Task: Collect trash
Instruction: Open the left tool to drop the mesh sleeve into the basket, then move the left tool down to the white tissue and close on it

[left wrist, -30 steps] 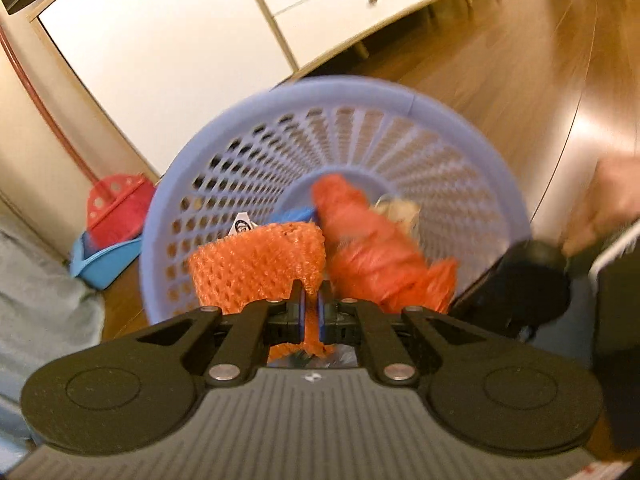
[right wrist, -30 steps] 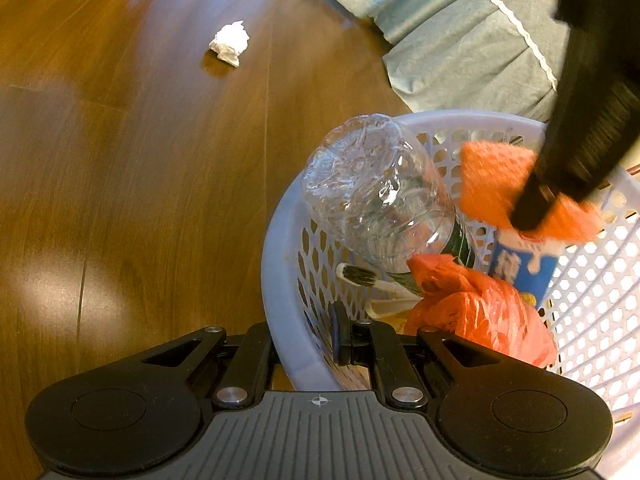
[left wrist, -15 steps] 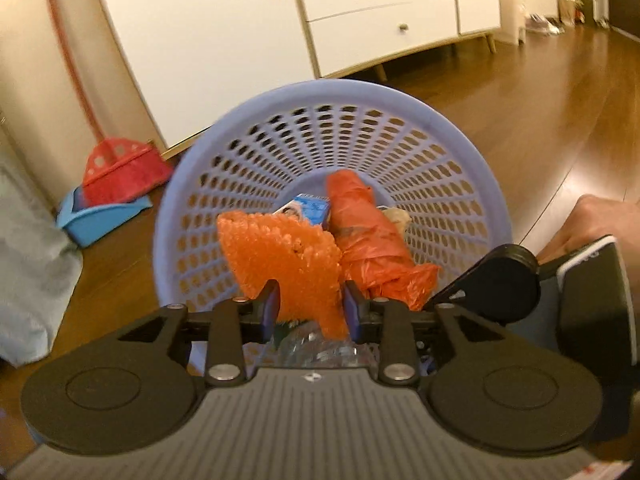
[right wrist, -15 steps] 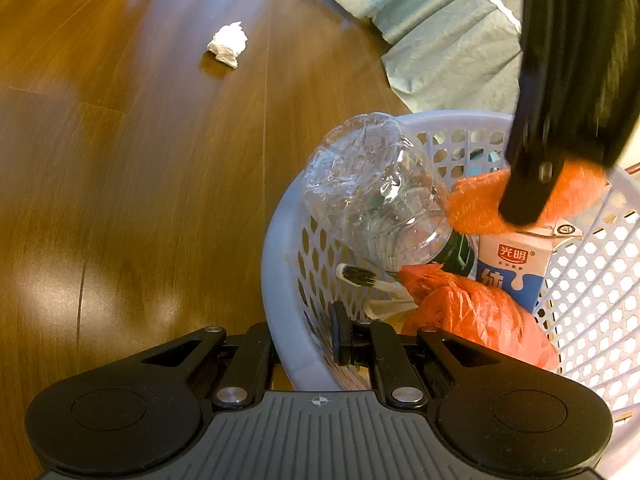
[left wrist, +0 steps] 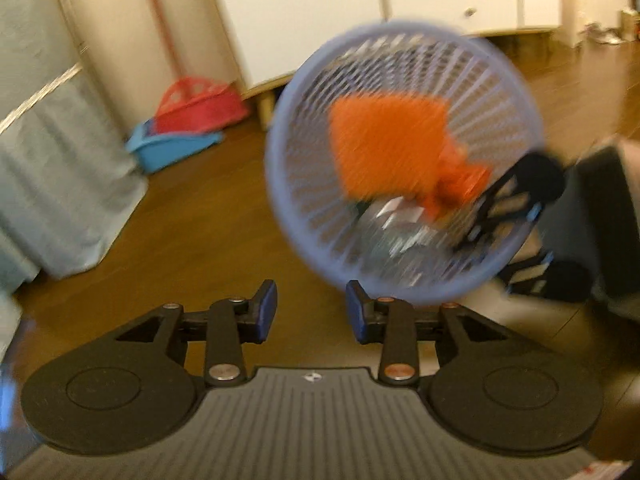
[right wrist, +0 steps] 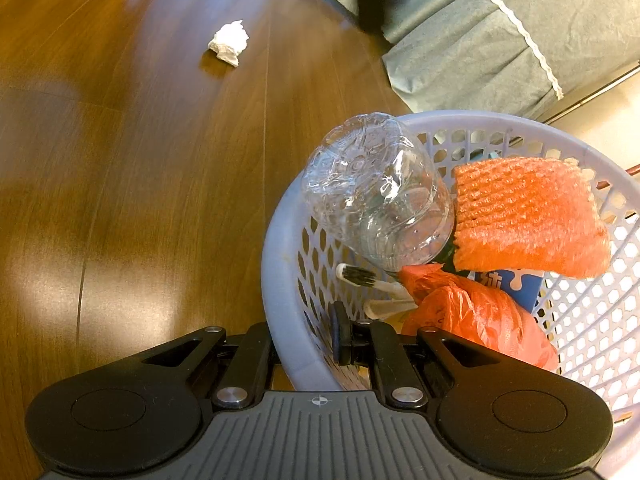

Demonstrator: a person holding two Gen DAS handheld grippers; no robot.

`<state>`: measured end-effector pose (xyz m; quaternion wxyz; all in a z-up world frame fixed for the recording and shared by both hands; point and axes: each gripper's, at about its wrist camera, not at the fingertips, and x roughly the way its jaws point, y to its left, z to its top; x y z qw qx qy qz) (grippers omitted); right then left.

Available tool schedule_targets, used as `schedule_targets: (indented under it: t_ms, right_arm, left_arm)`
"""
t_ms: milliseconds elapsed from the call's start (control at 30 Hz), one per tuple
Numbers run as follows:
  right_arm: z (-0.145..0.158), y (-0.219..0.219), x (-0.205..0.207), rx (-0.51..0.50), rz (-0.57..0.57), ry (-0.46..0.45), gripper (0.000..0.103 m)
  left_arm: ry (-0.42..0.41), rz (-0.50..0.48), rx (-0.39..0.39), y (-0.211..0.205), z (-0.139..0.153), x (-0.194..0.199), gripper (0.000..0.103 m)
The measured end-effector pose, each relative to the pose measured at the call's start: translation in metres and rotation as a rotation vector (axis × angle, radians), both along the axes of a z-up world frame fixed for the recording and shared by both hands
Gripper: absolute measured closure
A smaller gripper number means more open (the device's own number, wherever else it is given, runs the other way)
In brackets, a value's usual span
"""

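My left gripper point(left wrist: 311, 307) — fingers spread wide, nothing between them — hangs over the dark wood floor point(right wrist: 132, 184), apart from the lavender basket point(left wrist: 404, 28). My right gripper point(right wrist: 306, 334) has its fingers clamped on the basket's rim. Inside: orange foam netting point(right wrist: 528, 216) on top, a clear bottle point(right wrist: 376, 196), a red bag point(right wrist: 472, 312), a milk carton point(right wrist: 516, 284). A crumpled tissue point(right wrist: 229, 42) lies on the floor, well apart. Background — white cabinets point(left wrist: 304, 8), grey-green fabric point(right wrist: 500, 32).
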<state>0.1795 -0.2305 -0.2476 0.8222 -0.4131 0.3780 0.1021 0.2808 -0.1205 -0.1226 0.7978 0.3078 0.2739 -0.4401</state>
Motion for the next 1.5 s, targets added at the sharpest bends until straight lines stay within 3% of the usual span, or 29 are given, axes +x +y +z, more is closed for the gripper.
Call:
schedule_targets:
  t_ms: [300,533,1267,1500]
  right_arm:
    - [-0.003,0.000,0.000,-0.001,-0.001,-0.001,0.096]
    - [-0.003,0.001,0.001,-0.010,0.000,0.001,0.096]
    - [-0.006,0.001,0.005,-0.016,-0.003,0.000,0.096]
    - [-0.007,0.001,0.007,-0.024,0.002,0.001,0.096]
  left_arm:
    - [0.059,0.264,0.155,0.093,-0.054,0.016,0.062]
    - [0.128,0.420,0.203,0.131,-0.077,0.032,0.056]
    - [0.186,0.499,0.210,0.141,-0.088,0.040,0.038]
    - [0.176,0.540,0.158,0.135,-0.092,0.055,0.031]
